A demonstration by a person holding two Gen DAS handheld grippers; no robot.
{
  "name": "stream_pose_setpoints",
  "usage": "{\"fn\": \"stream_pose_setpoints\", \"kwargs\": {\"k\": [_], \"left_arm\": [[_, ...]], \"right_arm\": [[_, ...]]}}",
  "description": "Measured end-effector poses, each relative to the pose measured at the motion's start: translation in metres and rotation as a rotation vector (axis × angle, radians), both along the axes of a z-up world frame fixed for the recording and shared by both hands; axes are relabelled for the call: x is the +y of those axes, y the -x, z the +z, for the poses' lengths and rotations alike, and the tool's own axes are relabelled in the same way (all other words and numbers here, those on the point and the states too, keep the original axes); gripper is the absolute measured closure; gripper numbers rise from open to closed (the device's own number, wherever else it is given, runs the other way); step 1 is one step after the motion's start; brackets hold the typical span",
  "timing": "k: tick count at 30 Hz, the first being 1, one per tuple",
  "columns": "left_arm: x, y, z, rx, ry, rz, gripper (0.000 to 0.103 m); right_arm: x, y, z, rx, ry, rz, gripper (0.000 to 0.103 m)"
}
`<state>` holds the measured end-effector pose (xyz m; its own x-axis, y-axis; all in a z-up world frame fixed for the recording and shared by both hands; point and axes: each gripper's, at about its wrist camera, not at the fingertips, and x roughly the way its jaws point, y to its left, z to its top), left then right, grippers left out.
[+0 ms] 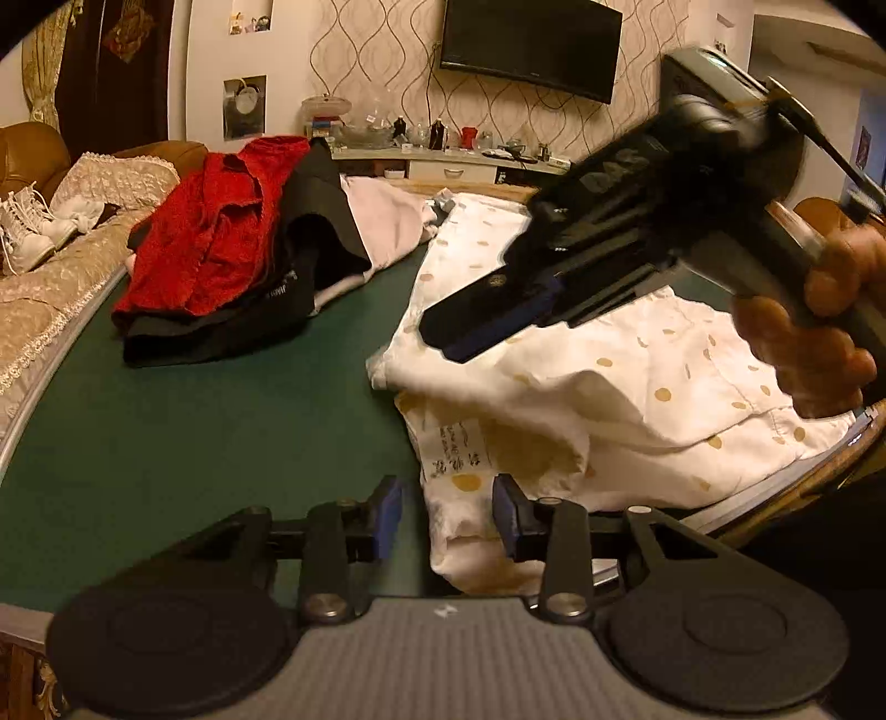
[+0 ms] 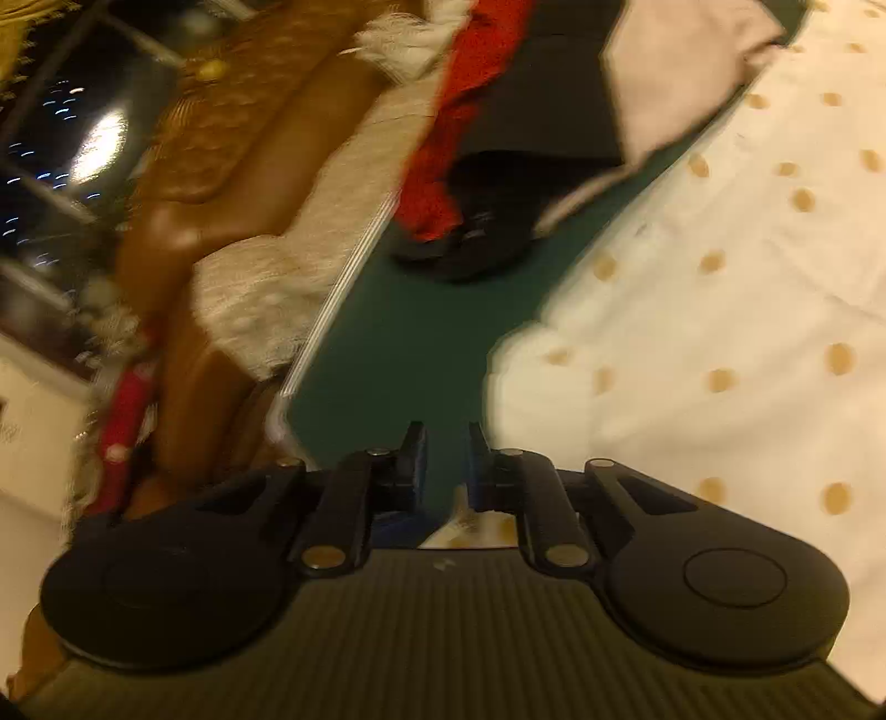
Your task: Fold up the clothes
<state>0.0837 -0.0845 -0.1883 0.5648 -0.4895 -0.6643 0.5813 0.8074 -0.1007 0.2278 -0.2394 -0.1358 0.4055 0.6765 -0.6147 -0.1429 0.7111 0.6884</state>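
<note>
A white garment with yellow dots [image 1: 609,387] lies crumpled on the green table [image 1: 194,432], its care label [image 1: 462,448] facing up. My left gripper [image 1: 447,512] is open at the garment's near corner. A fold of the cloth sits between the blue pads, and the left pad stands clear of it. My right gripper [image 1: 448,340], held by a hand [image 1: 819,332], hovers over the garment's left edge, pointing left. In the blurred right wrist view the right gripper [image 2: 447,448] shows a narrow gap with only the green table [image 2: 398,343] behind it; the dotted garment [image 2: 720,277] lies to its right.
A pile of a red garment [image 1: 216,232], a black one [image 1: 299,277] and a pale pink one [image 1: 382,216] sits at the table's far left. A sofa with a lace cover [image 1: 66,266] and white shoes [image 1: 27,232] borders the left edge. A TV [image 1: 531,50] hangs behind.
</note>
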Motion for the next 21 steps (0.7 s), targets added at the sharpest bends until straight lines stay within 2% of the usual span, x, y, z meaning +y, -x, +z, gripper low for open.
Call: {"fn": "stream_pose_setpoints", "kwargs": {"k": [5, 7, 10, 13, 15, 19, 21], "left_arm": [[-0.013, 0.001, 0.015, -0.035, 0.005, -0.033, 0.051], [-0.021, 0.002, 0.019, -0.043, 0.002, -0.059, 0.049], [-0.038, 0.004, 0.019, -0.051, -0.042, -0.087, 0.045], [-0.054, 0.005, 0.014, -0.038, -0.098, -0.111, 0.045], [-0.062, 0.008, 0.013, -0.027, -0.131, -0.134, 0.045], [-0.066, 0.011, 0.010, -0.016, -0.173, -0.126, 0.045], [-0.067, 0.007, 0.008, -0.010, -0.178, -0.108, 0.045]], "right_arm": [[-0.031, 0.032, 0.013, -0.112, 0.053, -0.070, 0.078], [-0.044, 0.048, 0.016, -0.150, 0.140, -0.065, 0.075], [-0.053, 0.064, 0.015, -0.176, 0.282, -0.012, 0.070], [-0.051, 0.073, 0.007, -0.152, 0.344, 0.044, 0.063], [-0.051, 0.082, 0.004, -0.150, 0.384, 0.075, 0.063], [-0.039, 0.097, 0.006, -0.199, 0.475, 0.146, 0.062], [-0.039, 0.109, 0.007, -0.234, 0.523, 0.177, 0.057]]}}
